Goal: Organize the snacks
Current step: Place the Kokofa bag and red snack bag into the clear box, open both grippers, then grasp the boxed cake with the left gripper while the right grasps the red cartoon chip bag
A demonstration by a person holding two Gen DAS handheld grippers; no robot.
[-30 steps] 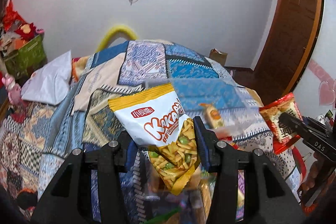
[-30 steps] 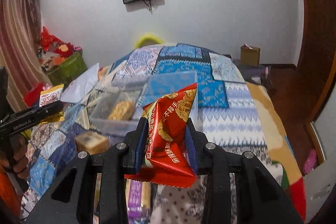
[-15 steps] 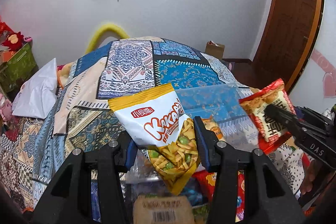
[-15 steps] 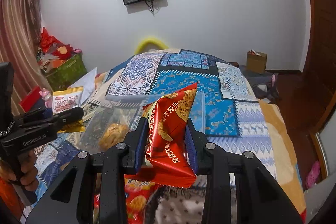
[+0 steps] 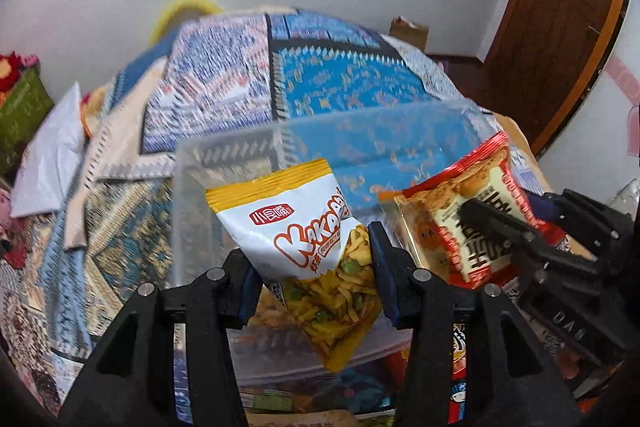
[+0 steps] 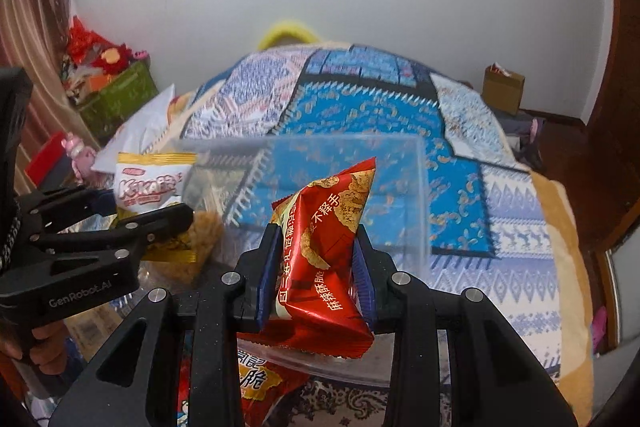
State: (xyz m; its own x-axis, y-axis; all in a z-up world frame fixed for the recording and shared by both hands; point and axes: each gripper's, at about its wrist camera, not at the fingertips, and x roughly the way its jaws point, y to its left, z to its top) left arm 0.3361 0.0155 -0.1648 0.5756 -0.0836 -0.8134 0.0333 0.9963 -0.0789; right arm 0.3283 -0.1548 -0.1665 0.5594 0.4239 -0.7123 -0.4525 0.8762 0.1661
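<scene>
My left gripper [image 5: 312, 269] is shut on a white and yellow Kaka snack bag [image 5: 304, 227], held above the near edge of a clear plastic box [image 5: 224, 155] on the quilted bed. My right gripper [image 6: 316, 263] is shut on a red snack bag [image 6: 324, 251], held over the same box [image 6: 400, 147]. In the left wrist view the right gripper [image 5: 496, 227] with the red bag [image 5: 452, 211] is at the right. In the right wrist view the left gripper [image 6: 160, 223] with the Kaka bag [image 6: 148, 183] is at the left. A snack [image 6: 200, 243] lies inside the box.
More snack packets [image 6: 260, 387] lie on the bed in front of the box, below the grippers. A patchwork quilt [image 6: 360, 99] covers the bed. A white pillow [image 5: 44, 155] and a green crate [image 6: 116, 99] are at the left. A cardboard box [image 6: 502, 91] stands at the far right.
Both grippers have moved forward with their bags and now hang over the clear box. The box looks nearer and larger in both views. Both grips are unchanged.
</scene>
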